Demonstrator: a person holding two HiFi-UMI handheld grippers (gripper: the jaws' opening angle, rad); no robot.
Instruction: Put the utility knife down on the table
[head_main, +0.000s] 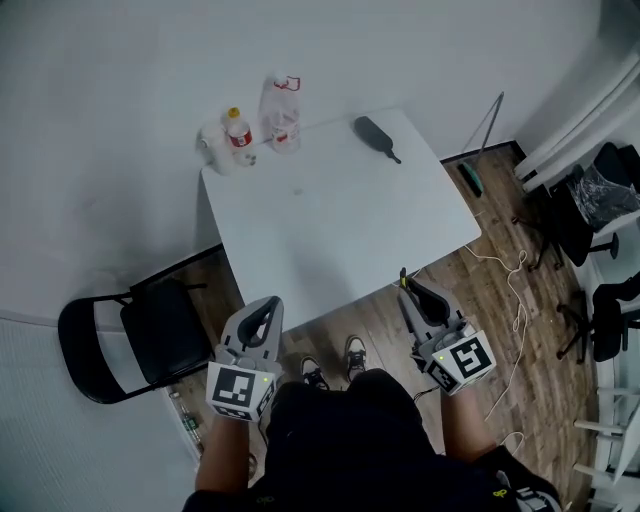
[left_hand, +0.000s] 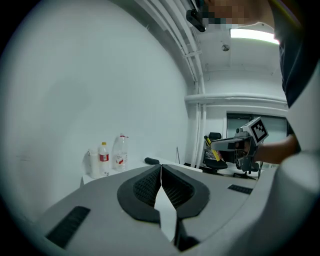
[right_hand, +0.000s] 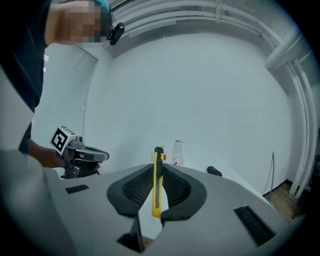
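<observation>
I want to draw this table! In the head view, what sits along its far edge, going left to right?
white container → small yellow-capped bottle → bigger clear bottle → dark gray object

I am working from a bare, office-like room: a white table (head_main: 340, 230) is standing against plain white walls (head_main: 110, 90) on wood-pattern flooring (head_main: 490, 290), a black folding chair (head_main: 150, 335) is sitting beside it, wheeled office chairs (head_main: 607, 320) are crowding the right side, loose cables (head_main: 519, 320) are trailing across the floor, and white conduits (right_hand: 295, 90) are running overhead near a strip light (left_hand: 252, 34).
</observation>
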